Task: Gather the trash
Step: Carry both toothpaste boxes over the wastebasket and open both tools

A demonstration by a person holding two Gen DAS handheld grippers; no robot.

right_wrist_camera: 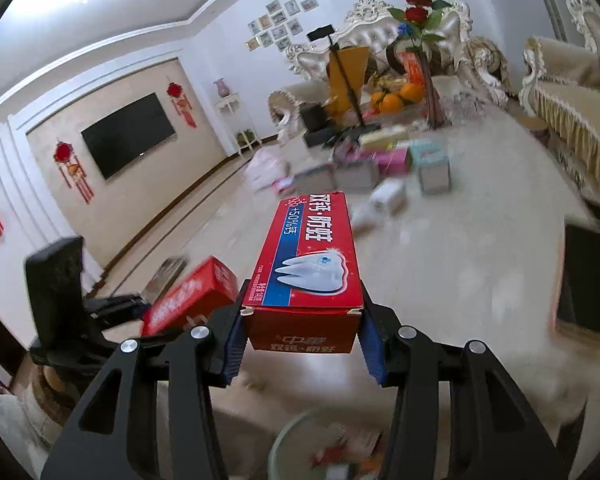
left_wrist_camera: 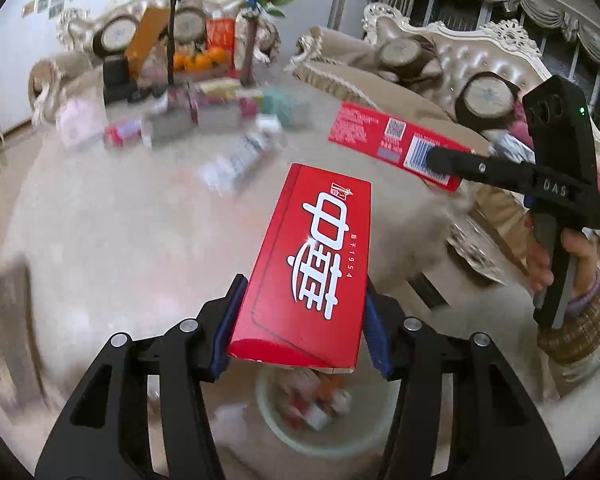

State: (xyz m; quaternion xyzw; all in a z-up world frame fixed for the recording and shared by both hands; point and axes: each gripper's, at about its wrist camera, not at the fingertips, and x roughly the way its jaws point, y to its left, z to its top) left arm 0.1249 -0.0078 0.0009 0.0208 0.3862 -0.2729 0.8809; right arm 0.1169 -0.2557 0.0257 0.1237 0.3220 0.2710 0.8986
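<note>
My left gripper [left_wrist_camera: 304,292] is shut on a red toothpaste box [left_wrist_camera: 320,248] with white lettering, its blue pads pressing on both long sides. It holds the box over a pale basin [left_wrist_camera: 276,412] with wrappers in it. My right gripper [right_wrist_camera: 304,300] is shut on a second red box [right_wrist_camera: 316,248] printed with a tooth, above the same basin [right_wrist_camera: 284,440]. In the left wrist view the right gripper [left_wrist_camera: 444,164] comes in from the right, carrying its box [left_wrist_camera: 380,132]. In the right wrist view the left gripper [right_wrist_camera: 148,308] and its box [right_wrist_camera: 192,296] are at the left.
Several small boxes and wrappers [left_wrist_camera: 220,112] lie blurred on the far side of the pale marble table [left_wrist_camera: 120,240]. Behind them stand oranges [left_wrist_camera: 198,60] and a vase of roses [left_wrist_camera: 252,48]. A dark phone [right_wrist_camera: 584,280] lies near the table's right edge. Sofas ring the table.
</note>
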